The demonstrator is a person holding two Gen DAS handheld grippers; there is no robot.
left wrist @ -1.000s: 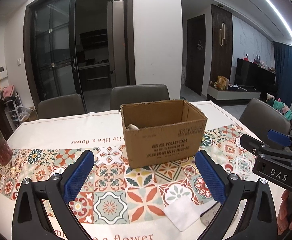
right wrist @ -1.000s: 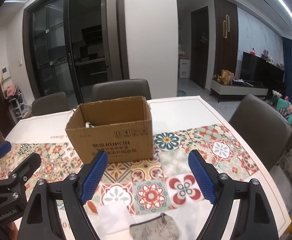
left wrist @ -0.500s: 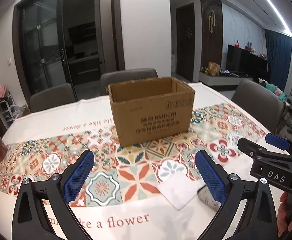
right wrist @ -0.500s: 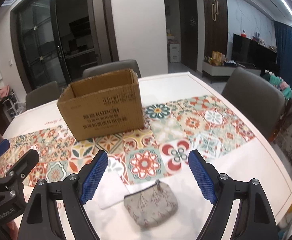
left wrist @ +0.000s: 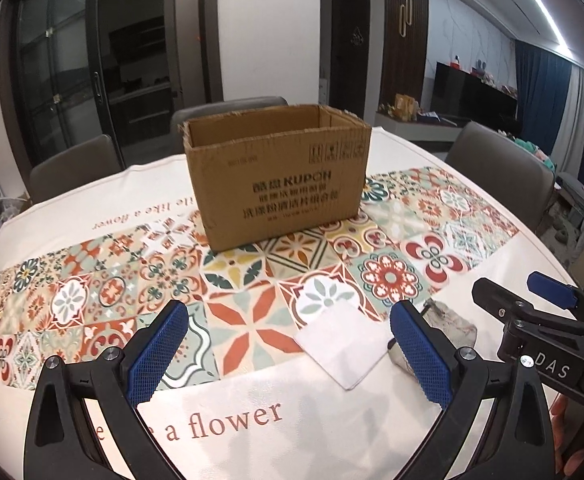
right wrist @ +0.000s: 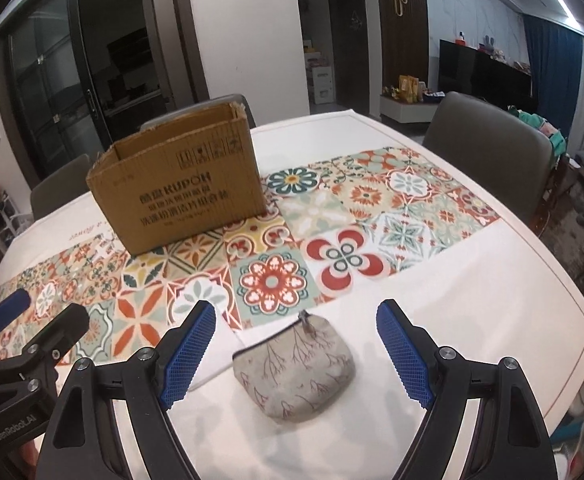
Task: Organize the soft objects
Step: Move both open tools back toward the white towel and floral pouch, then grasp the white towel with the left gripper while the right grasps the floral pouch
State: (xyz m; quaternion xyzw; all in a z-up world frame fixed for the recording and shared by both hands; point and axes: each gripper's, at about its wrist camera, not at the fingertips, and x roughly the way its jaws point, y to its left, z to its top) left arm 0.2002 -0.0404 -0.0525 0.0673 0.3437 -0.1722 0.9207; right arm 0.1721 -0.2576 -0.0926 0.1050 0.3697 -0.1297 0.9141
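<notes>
Counting first: we see one cardboard box [left wrist: 277, 176], one grey pouch [right wrist: 296, 372] printed with branches, and one white folded cloth [left wrist: 342, 342], all on the patterned tablecloth [left wrist: 103, 292]. We hold two grippers. The left gripper [left wrist: 292, 354] has its jaws wide apart with nothing between them, above the near part of the tablecloth; the cloth lies just inside its right finger. The right gripper [right wrist: 296, 354] is likewise spread wide, its blue pads to either side of the pouch without touching it.

The box stands open-topped farther back, well apart from both soft things. Three grey chairs [left wrist: 500, 172] ring the table's far side. Between grippers and box only bare tablecloth lies.

From the left wrist, the pouch is mostly hidden behind the right finger. From the right wrist we see it whole, zipper pull toward the box, while the cloth is largely covered by the left finger [right wrist: 187, 352].
</notes>
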